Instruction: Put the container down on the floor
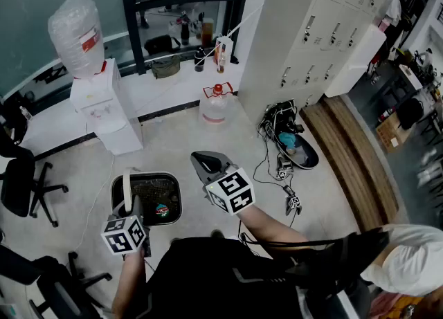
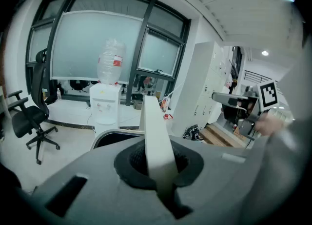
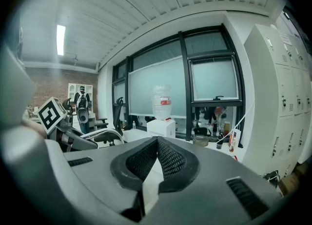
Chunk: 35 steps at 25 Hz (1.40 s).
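Observation:
The container (image 1: 149, 196) is a dark mesh bin with a pale rim and an upright white handle (image 1: 127, 194); a small red and green item lies inside. My left gripper (image 1: 131, 210) is shut on that handle at the bin's near-left side. In the left gripper view, the white handle (image 2: 155, 136) rises out of the closed jaws of the left gripper (image 2: 160, 177), with the bin's rim (image 2: 114, 133) just beyond. Whether the bin rests on the floor I cannot tell. My right gripper (image 1: 201, 162) is held to the right of the bin, apart from it. The right gripper (image 3: 155, 145) is shut and holds nothing.
A white water dispenser (image 1: 104, 103) stands behind the bin, with a water jug (image 1: 216, 105) on the floor to its right. Office chairs (image 1: 21, 186) sit at the left. Grey lockers (image 1: 325, 27) and a tangle of cables (image 1: 284, 144) are at the right.

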Available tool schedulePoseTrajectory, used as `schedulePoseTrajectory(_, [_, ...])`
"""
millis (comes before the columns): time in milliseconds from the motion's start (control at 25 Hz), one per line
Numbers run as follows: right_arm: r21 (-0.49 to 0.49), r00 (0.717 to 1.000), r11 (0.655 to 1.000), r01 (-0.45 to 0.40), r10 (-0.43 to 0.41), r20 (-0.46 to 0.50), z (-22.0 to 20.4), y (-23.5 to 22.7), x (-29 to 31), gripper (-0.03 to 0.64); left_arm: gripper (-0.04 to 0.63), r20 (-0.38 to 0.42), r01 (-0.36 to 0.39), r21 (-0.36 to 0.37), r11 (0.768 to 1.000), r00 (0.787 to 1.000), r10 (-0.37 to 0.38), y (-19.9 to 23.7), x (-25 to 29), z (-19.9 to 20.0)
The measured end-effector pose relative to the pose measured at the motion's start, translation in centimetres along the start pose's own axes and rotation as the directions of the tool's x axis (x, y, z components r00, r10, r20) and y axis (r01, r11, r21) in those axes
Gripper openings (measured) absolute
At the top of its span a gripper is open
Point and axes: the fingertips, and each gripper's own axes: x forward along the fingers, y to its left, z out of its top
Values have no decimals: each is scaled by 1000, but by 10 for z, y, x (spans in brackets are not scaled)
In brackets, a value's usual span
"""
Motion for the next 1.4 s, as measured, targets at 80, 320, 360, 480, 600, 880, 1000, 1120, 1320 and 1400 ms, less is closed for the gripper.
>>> schedulePoseTrajectory(80, [-1, 1000, 1000, 4, -4, 2, 0, 0, -1, 6, 9, 0, 0, 1, 1000, 1000, 0, 0, -1, -1])
schedulePoseTrajectory(320, [-8, 1000, 1000, 11, -11, 3, 3, 2, 2, 6, 9, -8, 4, 2, 1000, 1000, -4, 3, 0, -2])
schedulePoseTrajectory(360, [-8, 1000, 1000, 13, -13, 2, 3, 3, 3, 6, 9, -9, 5, 1, 1000, 1000, -5, 4, 0, -2])
schedulePoseTrajectory(480, [11, 1000, 1000, 14, -14, -6, 0, 5, 5, 6, 9, -10, 10, -4, 1000, 1000, -10, 6, -1, -4])
schedulePoseTrajectory(600, [35, 1000, 999, 0, 0, -8, -3, 10, 9, 8, 9, -13, 17, -7, 1000, 1000, -17, 9, 0, -7])
schedulePoseTrajectory(880, [19, 1000, 1000, 6, -5, -28, -6, 27, 26, 8, 9, -22, 37, -14, 999, 999, -38, 27, 1, -9])
schedulePoseTrajectory(1000, [18, 999, 1000, 19, -19, -36, -7, 34, 36, 8, 9, -26, 52, -9, 999, 998, -52, 37, 3, -8])
schedulePoseTrajectory(1120, [12, 998, 999, 34, -33, -48, -8, 39, 44, 8, 9, -28, 68, -8, 998, 997, -68, 49, 6, -8])
schedulePoseTrajectory(1320, [15, 997, 998, 66, -66, -48, -11, 46, 51, 8, 9, -34, 90, 2, 996, 995, -90, 65, 9, -9])
schedulePoseTrajectory(1400, [18, 996, 998, 68, -67, -51, -10, 48, 55, 8, 9, -40, 93, 7, 996, 995, -93, 69, 11, -8])
